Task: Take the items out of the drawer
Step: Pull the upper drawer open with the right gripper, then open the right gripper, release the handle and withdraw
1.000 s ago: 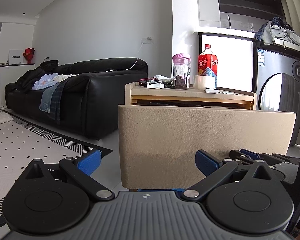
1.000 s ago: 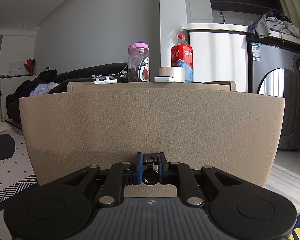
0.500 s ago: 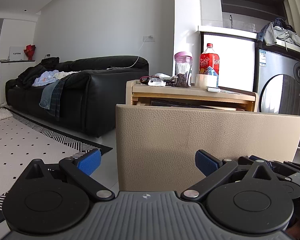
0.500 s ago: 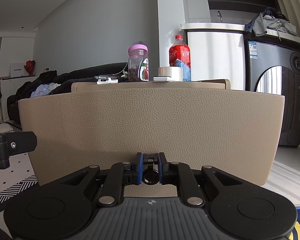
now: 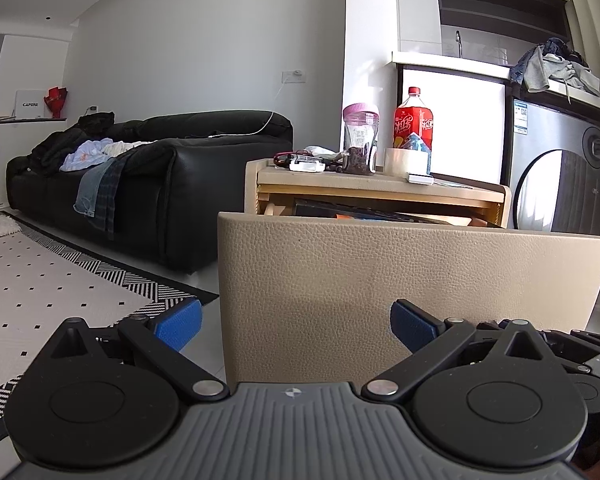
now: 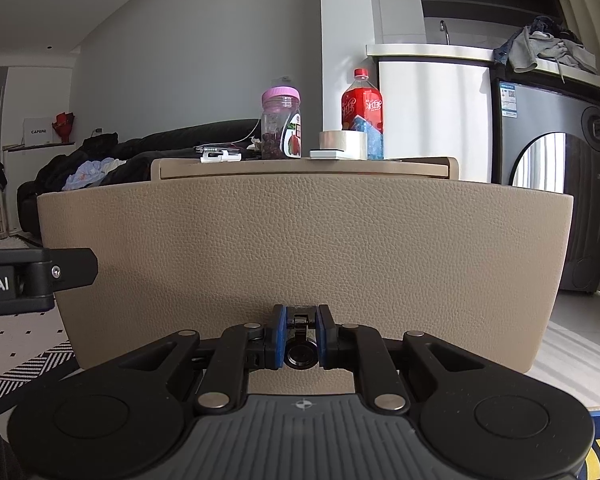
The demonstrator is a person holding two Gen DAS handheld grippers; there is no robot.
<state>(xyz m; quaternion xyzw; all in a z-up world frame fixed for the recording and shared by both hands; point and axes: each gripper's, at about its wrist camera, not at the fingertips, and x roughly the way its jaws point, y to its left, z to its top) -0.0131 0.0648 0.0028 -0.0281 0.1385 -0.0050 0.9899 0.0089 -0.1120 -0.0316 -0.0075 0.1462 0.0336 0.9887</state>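
A beige leather-textured drawer front (image 5: 400,280) stands pulled out from a beige bedside cabinet (image 5: 372,190). Above its top edge the left wrist view shows dark flat items (image 5: 380,214) lying inside; I cannot tell what they are. My right gripper (image 6: 300,338) is shut on the small black drawer knob (image 6: 301,354) at the lower middle of the drawer front (image 6: 300,248). My left gripper (image 5: 296,320) is open and empty, low in front of the drawer's left corner. Its body shows at the left edge of the right wrist view (image 6: 28,280).
On the cabinet top stand a pink-lidded jar (image 5: 360,140), a red soda bottle (image 5: 414,124), a tape roll (image 5: 404,160) and small clutter. A black sofa (image 5: 140,184) with clothes is to the left, a patterned rug (image 5: 40,288) below it. A washing machine (image 5: 560,176) stands on the right.
The drawer has slid further out with my right gripper on its knob. My left gripper has risen slightly, so the drawer's inside shows more over the front.
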